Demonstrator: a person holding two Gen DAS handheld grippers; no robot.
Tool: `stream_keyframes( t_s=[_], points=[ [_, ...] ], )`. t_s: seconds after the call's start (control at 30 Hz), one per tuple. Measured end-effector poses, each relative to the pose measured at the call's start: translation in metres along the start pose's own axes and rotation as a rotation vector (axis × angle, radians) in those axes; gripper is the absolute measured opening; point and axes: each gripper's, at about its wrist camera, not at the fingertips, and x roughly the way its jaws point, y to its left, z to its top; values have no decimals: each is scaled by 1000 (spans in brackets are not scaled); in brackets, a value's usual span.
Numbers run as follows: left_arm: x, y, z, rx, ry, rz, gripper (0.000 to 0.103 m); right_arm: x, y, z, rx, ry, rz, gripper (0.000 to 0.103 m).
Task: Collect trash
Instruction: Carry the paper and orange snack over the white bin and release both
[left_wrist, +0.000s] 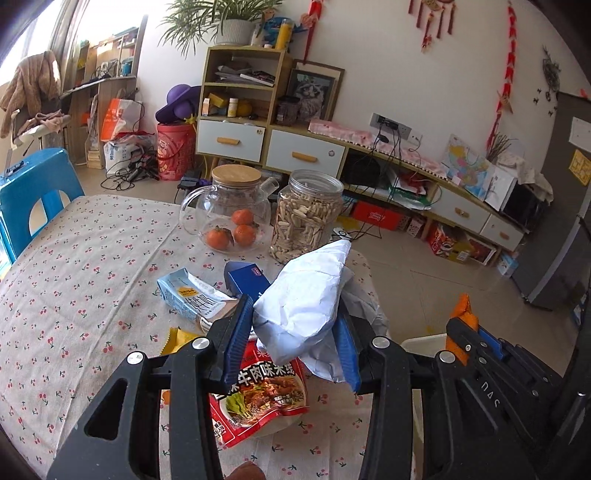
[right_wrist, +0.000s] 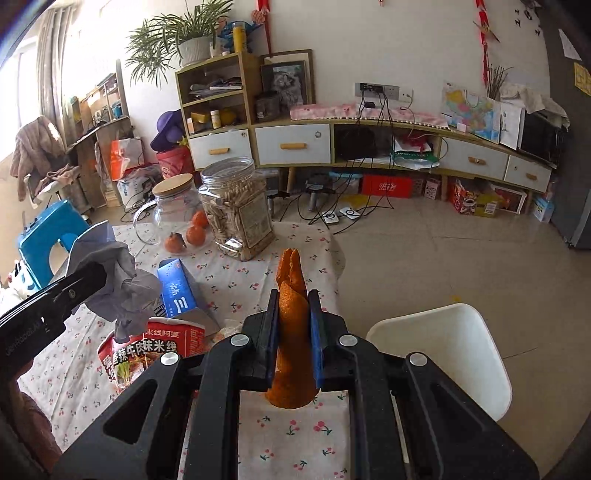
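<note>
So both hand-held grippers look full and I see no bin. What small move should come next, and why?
Probably carry both loads off the table toward a bin. The left hand-held gripper clamps crumpled paper and the right hand-held gripper pinches orange peel, so neither can pick up the red noodle packet. No bin is in view.

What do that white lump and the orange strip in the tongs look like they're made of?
White lump: crumpled paper, matte, judging by its sharp creases and folds. Orange strip: probably citrus peel, with a dull, pebbled skin and a curled edge; it matches the small orange fruits by the teapot.
</note>
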Motion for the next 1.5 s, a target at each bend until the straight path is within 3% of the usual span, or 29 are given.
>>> stream_keyframes(
  t_s=[0.2, 0.57, 0.67, 0.73, 1.03, 1.37, 1.5],
  points=[
    [12, -41, -11, 4, 41, -75, 43, 2, -51, -3, 80, 10, -84, 14],
    [31, -104, -28, 77, 102, -131, 43, 23, -141, -17, 280, 93, -239, 15],
    [36, -120, -32, 93, 120, -144, 43, 21, -157, -22, 323, 101, -263, 29],
    [40, -132, -34, 101, 134, -157, 43, 14, -167, -24, 343, 82, -290, 55],
    [60, -181, -44, 138, 200, -199, 43, -11, -199, -33, 371, 39, -422, 83],
    [83, -221, -66, 182, 279, -228, 44, -25, -228, -42, 416, 43, -511, 93],
    [94, -235, -78, 203, 326, -240, 49, -32, -235, -43, 432, 31, -528, 94]
  ],
)
